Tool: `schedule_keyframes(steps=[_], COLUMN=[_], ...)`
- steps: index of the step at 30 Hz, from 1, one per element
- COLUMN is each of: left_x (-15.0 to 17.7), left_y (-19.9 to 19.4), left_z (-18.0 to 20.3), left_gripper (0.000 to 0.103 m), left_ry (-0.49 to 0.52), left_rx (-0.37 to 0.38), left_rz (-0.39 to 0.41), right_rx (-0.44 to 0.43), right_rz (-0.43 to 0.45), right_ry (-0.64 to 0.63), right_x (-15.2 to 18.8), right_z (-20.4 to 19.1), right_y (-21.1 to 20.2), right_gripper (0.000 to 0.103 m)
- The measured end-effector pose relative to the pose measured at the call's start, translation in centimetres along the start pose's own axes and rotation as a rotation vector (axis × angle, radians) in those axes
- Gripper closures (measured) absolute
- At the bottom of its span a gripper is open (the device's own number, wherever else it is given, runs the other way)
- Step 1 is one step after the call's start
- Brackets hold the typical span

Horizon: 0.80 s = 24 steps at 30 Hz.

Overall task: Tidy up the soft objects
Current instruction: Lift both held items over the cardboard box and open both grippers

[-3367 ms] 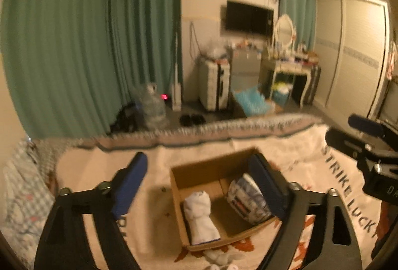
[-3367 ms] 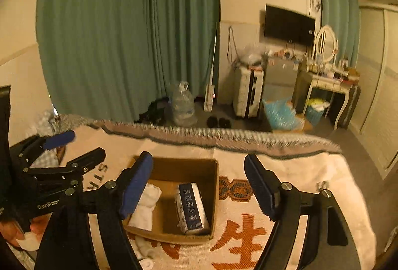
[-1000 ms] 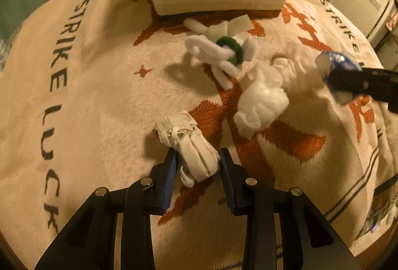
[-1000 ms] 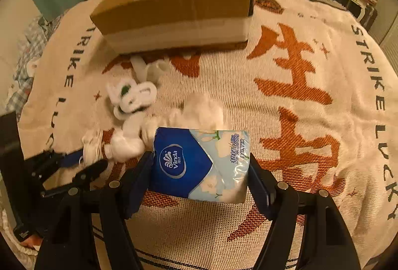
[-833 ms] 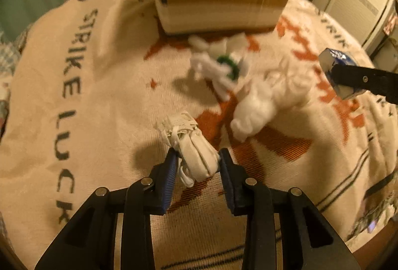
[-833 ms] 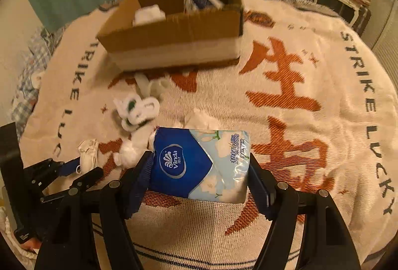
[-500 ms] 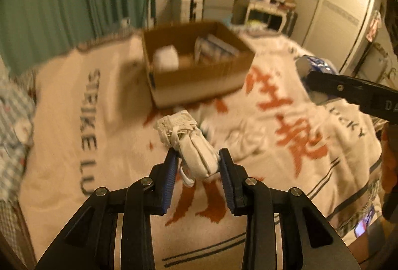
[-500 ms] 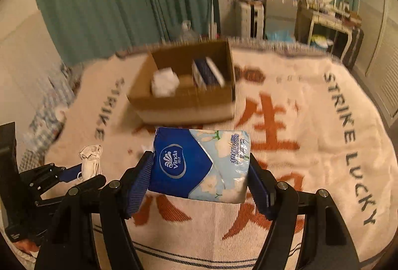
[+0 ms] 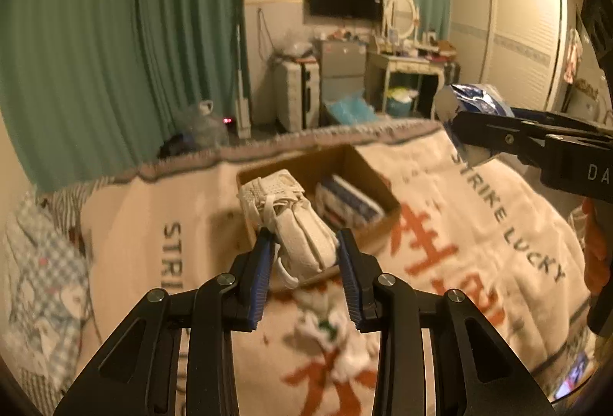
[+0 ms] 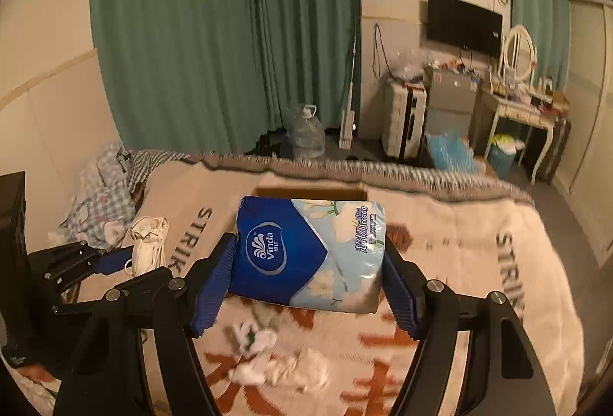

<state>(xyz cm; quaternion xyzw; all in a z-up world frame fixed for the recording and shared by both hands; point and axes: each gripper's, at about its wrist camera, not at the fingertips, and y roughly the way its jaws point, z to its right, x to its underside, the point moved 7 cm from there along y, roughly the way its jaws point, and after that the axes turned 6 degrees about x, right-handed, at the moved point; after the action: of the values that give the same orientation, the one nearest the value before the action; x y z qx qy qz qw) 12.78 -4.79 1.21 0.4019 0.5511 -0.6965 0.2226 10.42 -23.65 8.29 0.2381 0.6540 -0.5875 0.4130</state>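
Cream blanket (image 9: 479, 224); white bundled cloth (image 9: 299, 228), blue Vinda tissue pack (image 10: 310, 255).

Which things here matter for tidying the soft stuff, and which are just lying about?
Job:
- white cloth bundle in left hand-held gripper
- tissue pack in right hand-held gripper
- cardboard box
- loose white cloths on blanket

Lying about:
- water jug
- television
- checked fabric

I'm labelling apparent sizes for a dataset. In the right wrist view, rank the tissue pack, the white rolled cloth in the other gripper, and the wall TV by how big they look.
1. Tissue pack, largest, though nearest the camera.
2. Wall TV.
3. White rolled cloth, close to the TV; unsure.
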Motion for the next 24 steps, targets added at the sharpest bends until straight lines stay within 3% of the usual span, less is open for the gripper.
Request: schedule_keyframes(steps=[9, 17, 24], left_x=[-3.6, -2.4, -0.2], left_y=[6.8, 15.4, 19.6], left_z=[-2.0, -4.3, -5.4], left_gripper=[0.07, 0.07, 0.069], left_ry=[-0.02, -0.042, -0.047], left_rx=[0.0, -0.016, -0.01], left_rz=[0.007, -0.085, -0.14], right_rx=[0.009, -0.018, -0.041], right_rz=[0.014, -0.077, -0.143], right_ry=[-0.07, -0.029, 0.004], right_x=[-5.0, -2.9, -0.6], right_z=[0.2, 0.9, 1.4], right_y=[8.2, 18.6, 25.1], right_gripper=[0.032, 0.032, 0.03])
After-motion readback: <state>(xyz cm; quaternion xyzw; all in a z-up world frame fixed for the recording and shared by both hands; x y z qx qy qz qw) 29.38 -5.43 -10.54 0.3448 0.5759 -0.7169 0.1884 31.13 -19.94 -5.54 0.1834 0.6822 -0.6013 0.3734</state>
